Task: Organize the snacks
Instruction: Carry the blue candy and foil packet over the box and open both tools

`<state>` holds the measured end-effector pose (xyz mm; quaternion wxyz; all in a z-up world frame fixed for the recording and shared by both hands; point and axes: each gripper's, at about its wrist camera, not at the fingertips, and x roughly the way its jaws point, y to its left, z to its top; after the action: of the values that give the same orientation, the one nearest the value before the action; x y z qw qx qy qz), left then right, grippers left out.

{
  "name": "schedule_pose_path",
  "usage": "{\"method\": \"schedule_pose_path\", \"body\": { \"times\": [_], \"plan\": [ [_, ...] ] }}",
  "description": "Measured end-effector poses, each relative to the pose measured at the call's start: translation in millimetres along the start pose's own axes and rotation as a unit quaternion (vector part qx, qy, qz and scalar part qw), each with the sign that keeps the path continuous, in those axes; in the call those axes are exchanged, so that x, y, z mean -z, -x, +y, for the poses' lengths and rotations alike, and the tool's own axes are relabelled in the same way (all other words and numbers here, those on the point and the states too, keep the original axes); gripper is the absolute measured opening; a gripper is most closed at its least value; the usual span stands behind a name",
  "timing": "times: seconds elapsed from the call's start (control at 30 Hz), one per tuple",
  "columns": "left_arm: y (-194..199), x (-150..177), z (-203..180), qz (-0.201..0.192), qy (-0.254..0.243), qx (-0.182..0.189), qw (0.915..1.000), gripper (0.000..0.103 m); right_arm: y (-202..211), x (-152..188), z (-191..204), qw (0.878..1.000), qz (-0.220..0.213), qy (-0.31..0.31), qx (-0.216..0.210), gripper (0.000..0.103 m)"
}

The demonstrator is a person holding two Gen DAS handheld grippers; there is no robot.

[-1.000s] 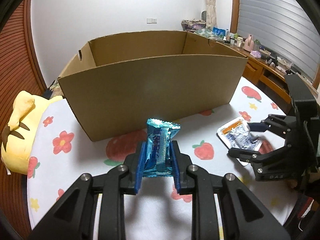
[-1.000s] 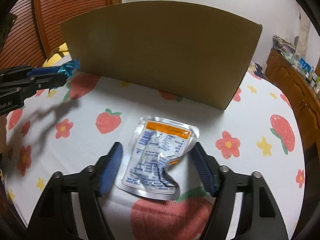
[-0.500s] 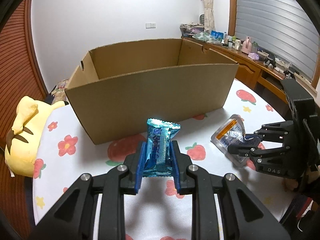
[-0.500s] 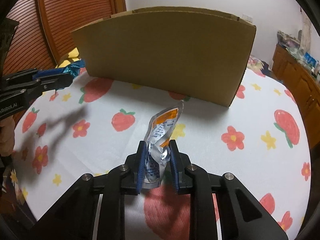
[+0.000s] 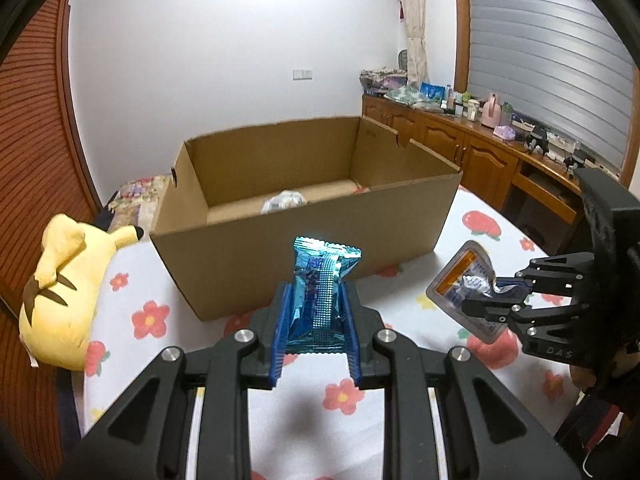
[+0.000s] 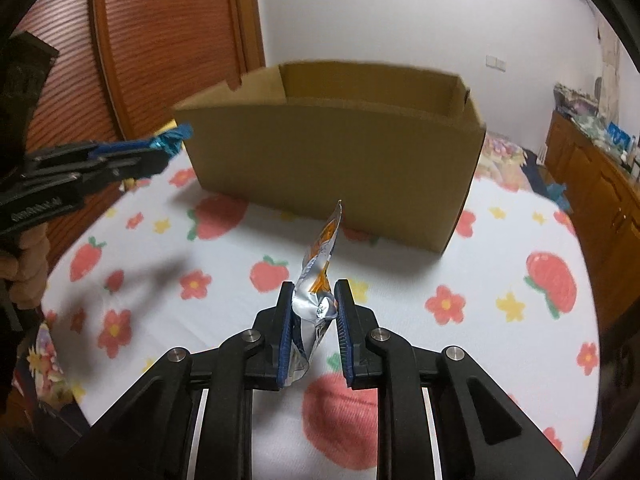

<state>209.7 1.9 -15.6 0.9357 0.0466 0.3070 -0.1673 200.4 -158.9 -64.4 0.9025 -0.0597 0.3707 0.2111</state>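
2 grippers each clamp 1 snack above the table (image 6: 520,360). The left gripper (image 5: 316,316) is closed on a blue packet (image 5: 322,284), held upright, short of the box's (image 5: 304,248) near wall. The right gripper (image 6: 314,316) squeezes a silver pouch (image 6: 318,276) with an orange band, edge-on and tilted up, near the box's right end. Inside the box, against the near wall, lies 1 pale wrapped item (image 5: 284,202). A yellow plush (image 5: 68,292) sits at the table's left edge. A wooden cabinet (image 5: 480,152) stands beyond the right edge.
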Motion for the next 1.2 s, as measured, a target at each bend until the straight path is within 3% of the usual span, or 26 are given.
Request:
{"method": "schedule_pose_path", "body": {
  "times": [0.27, 0.53, 1.2],
  "plan": [
    [7.5, -32.3, 4.9, -0.027, -0.005, -0.009, 0.9996, 0.022, 35.0, -42.7, 0.9, 0.998, -0.053, 0.027, -0.001, 0.017],
    [-4.7, -58.7, 19.5, -0.033, 0.003, -0.018, 0.9993, 0.022, 42.1, -84.1, 2.0, 0.996, -0.081, 0.048, 0.002, 0.017],
    [-70.7, -81.3, 47.3, -0.004, 0.012, -0.039, 0.9992, 0.022, -8.5, -138.2, -28.0, 0.996, -0.068, 0.052, -0.002, 0.017]
  ]
}}
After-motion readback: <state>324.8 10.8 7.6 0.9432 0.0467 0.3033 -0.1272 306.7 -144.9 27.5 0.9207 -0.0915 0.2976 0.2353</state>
